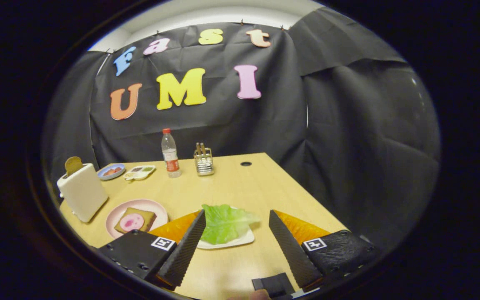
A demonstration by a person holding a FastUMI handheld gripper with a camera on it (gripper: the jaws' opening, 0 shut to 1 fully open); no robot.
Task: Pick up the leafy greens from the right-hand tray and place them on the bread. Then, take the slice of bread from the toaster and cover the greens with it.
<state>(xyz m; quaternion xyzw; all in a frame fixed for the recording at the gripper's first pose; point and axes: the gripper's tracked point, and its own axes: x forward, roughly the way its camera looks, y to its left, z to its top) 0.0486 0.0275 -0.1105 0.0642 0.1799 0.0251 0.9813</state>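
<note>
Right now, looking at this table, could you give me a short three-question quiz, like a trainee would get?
1. True or false: the gripper is already clamped on the leafy greens.
2. Which one holds the slice of bread sticking up at the top: A the pink plate, B the toaster, C the wire rack?
3. Fill in: the bread on the pink plate has a round pink ____ on it.

Key
1. False: the fingers are spread, with the greens on their white tray just ahead between them.
2. B.
3. Slice, probably meat.
</note>
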